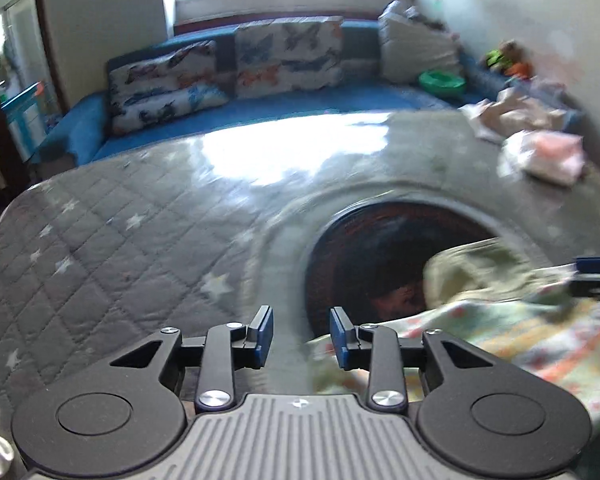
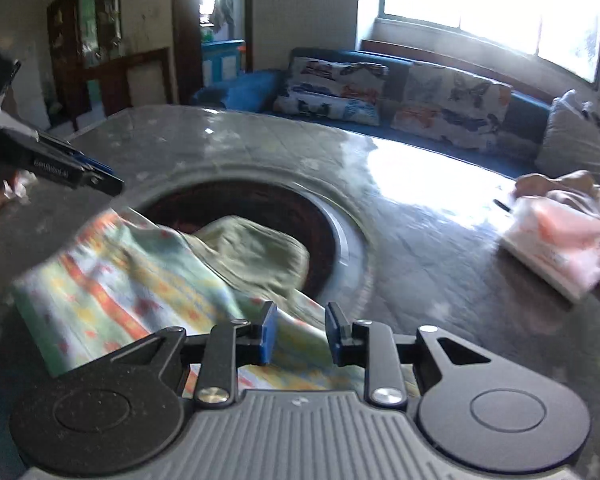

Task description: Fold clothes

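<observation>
Quilted star-print table cover [image 1: 100,232], round dark recess [image 2: 260,204], crumpled striped cloth [image 2: 112,280]

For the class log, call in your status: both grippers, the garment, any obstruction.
Left gripper open, empty. Right gripper open above patterned garment. Garment drapes over round table hole. Folded pink pile off to the side, clear.

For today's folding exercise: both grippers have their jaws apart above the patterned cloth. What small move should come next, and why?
Probably lower the left gripper and right gripper onto the patterned cloth and take hold of its edge: both stand open with nothing between the pads, and the cloth lies rumpled, partly over the round hole.
</observation>
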Demonstrator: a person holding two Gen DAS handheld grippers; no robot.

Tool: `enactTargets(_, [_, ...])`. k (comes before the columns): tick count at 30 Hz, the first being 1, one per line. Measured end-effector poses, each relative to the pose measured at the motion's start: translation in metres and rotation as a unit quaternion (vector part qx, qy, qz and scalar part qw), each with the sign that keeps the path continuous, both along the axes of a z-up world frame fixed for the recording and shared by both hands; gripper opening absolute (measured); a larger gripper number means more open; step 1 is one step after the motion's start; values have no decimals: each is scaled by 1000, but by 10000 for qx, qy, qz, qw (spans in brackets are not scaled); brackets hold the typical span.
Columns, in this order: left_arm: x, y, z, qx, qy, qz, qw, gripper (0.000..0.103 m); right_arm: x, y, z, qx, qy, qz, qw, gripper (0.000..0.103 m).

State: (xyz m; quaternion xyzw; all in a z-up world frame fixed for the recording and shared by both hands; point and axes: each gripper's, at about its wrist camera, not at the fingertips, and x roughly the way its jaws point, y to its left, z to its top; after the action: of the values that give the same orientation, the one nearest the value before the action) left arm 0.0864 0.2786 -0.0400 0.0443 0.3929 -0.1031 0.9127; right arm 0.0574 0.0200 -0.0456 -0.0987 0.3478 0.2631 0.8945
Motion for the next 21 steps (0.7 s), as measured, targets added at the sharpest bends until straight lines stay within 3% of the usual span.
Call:
enactTargets(4, [-11, -29, 4, -327, 10, -534, 9980, 34, 8, 17, -6, -43, 96, 164, 9998, 26])
enactTargets(8, [-10, -59, -5, -535, 158, -913, 9943, 34, 23, 28, -20, -158, 205, -6, 9997, 26])
enactTargets(13, [2, -76, -25, -520, 411, -952, 9933, 33, 26, 25, -17, 32, 197, -124, 9997, 26])
enactTargets(21, [8, -72, -34, -695, 419, -853, 9930, 33, -2, 33, -7, 208, 228, 338, 9990, 26])
